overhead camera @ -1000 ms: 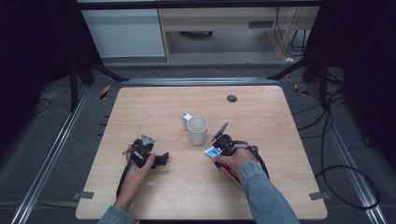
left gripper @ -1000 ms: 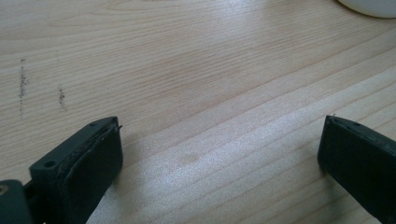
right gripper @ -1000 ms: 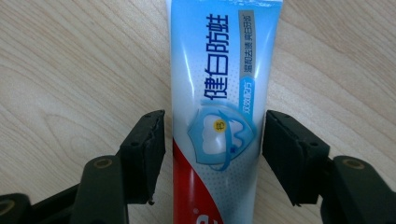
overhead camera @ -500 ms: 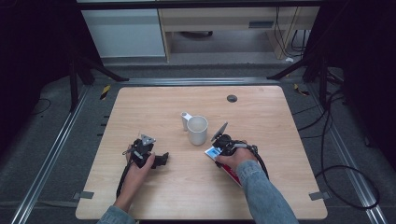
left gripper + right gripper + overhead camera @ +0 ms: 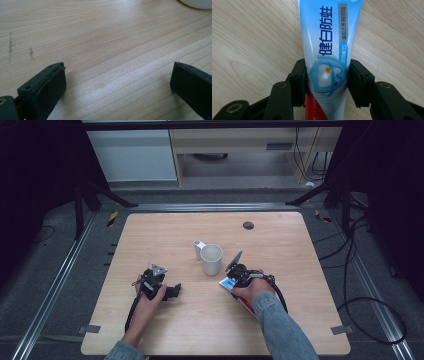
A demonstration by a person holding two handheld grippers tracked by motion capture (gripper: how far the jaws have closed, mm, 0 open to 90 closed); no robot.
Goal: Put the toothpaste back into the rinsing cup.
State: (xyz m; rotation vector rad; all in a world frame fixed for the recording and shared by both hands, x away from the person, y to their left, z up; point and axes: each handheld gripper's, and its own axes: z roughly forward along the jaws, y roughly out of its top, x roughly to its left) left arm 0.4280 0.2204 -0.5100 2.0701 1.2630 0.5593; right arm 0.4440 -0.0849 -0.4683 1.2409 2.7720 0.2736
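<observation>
A blue-and-white toothpaste tube (image 5: 327, 37) with a red end lies flat on the wooden table (image 5: 280, 320), right of centre (image 5: 226, 283). My right gripper (image 5: 326, 75) straddles it, both pads touching the tube's sides; its jaws have just been closing on the tube. In the high view that gripper (image 5: 234, 280) sits just right of a white mug (image 5: 211, 259). My left gripper (image 5: 170, 291) rests low over the table at the left. Its jaws stand wide open (image 5: 117, 77) over bare wood, and the mug's base (image 5: 197, 2) shows at the far edge.
A small black round disc (image 5: 248, 225) sits near the table's far edge. Metal rails (image 5: 65, 270) run along the table's sides, and cables (image 5: 360, 285) lie on the floor at the right. A cabinet (image 5: 135, 155) stands behind.
</observation>
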